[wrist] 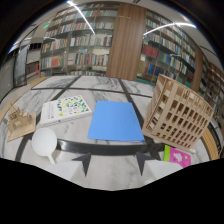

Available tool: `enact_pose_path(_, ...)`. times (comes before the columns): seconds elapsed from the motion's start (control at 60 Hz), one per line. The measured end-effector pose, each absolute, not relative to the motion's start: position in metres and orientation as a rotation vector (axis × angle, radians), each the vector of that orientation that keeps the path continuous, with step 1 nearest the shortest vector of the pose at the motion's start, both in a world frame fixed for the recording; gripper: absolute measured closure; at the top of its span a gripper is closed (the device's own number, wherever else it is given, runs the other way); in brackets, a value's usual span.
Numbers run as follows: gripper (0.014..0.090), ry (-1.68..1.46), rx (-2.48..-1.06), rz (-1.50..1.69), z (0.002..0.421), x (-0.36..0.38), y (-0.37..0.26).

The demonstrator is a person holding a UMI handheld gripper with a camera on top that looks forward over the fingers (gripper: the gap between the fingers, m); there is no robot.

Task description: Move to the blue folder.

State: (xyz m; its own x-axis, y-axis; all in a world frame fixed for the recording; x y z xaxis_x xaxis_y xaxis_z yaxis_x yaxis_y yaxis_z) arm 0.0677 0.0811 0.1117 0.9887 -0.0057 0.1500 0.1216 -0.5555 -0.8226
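The gripper (114,159) is standing with its two dark fingers wide apart, holding nothing — their bases are disappearing into black shadow. The blue folder (116,120) is lying flat on the marble table (100,85), just ahead of the fingers, its long axis pointing away from them. Right of the folder a wooden lattice model (177,114) is standing; left, a book (66,109). A pink card (178,156) is partly hidden.
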Motion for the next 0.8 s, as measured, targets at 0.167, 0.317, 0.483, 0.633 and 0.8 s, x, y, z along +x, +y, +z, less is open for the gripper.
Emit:
enact_pose_path(0.167, 0.0191, -0.065, -2.191, -0.166, 0.091, 0.08, 0.143)
enact_pose_path(0.317, 0.0186, -0.069, -2.199, -0.155, 0.082, 0.083, 0.18)
enact_pose_path(0.483, 0.0188, -0.08, -2.219, -0.151, 0.07, 0.089, 0.2)
enact_pose_path(0.633, 0.0189, -0.067, -2.223, -0.15, 0.067, 0.092, 0.204)
enact_pose_path(0.8, 0.0191, -0.07, -2.22, -0.148, 0.067, 0.092, 0.205)
